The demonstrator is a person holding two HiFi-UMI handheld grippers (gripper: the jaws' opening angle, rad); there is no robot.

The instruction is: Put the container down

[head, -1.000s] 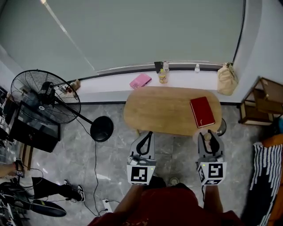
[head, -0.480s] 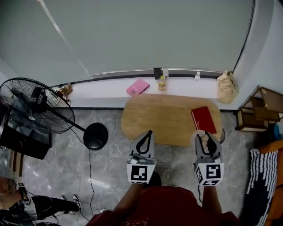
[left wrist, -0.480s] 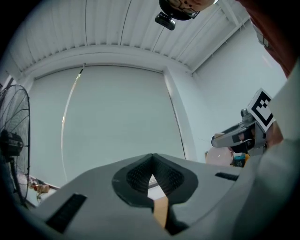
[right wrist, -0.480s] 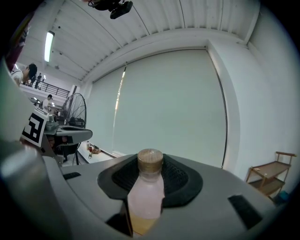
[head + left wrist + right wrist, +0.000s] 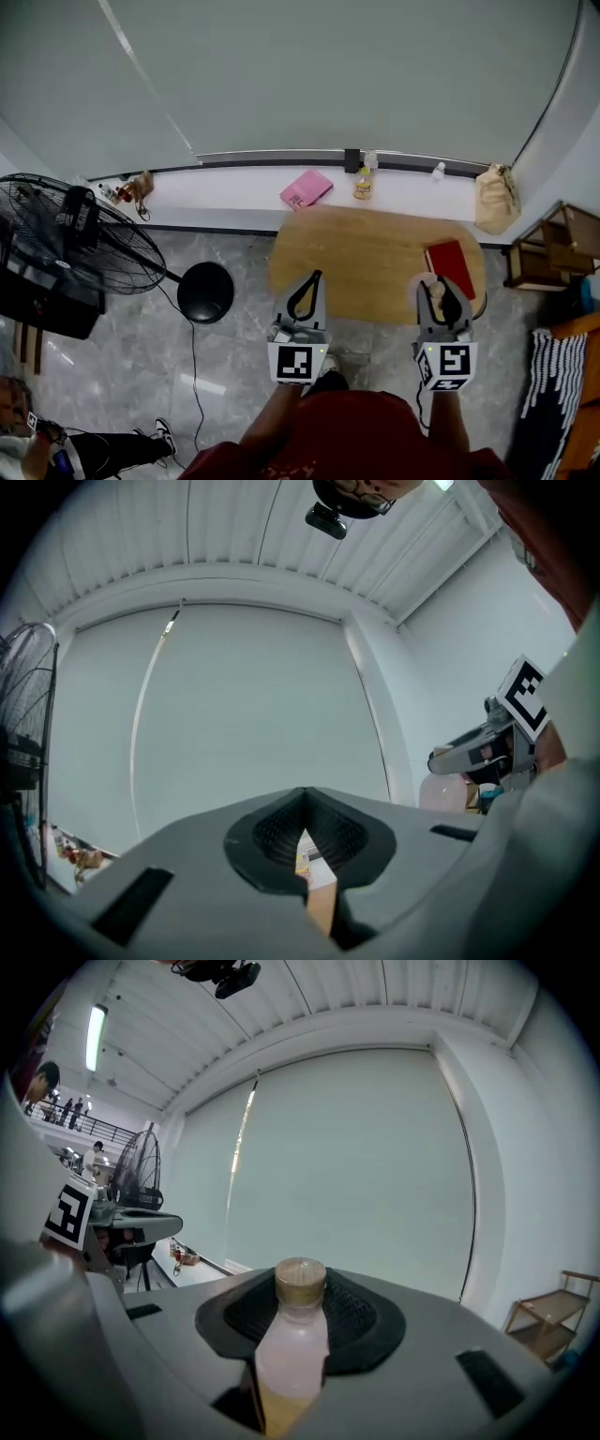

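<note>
The container (image 5: 292, 1344) is a small clear bottle with a wooden cap, pale liquid and a yellowish bottom. My right gripper (image 5: 300, 1309) is shut on its body, and the cap sticks up between the jaws. In the head view the right gripper (image 5: 437, 284) hovers with the bottle (image 5: 433, 292) over the near right edge of the oval wooden table (image 5: 366, 258). My left gripper (image 5: 310, 278) is level with it over the table's near left edge. In its own view the left gripper (image 5: 305, 819) is shut with nothing in it.
A red book (image 5: 450, 266) lies on the table's right end. On the white sill behind are a pink book (image 5: 307, 188), a small bottle (image 5: 363, 183) and a tan bag (image 5: 495, 199). A standing fan (image 5: 66, 248) is at the left, a wooden rack (image 5: 553, 246) at the right.
The table has come nearer: both grippers, earlier over the floor short of it, now reach over its near edge. The right gripper still holds the bottle.
</note>
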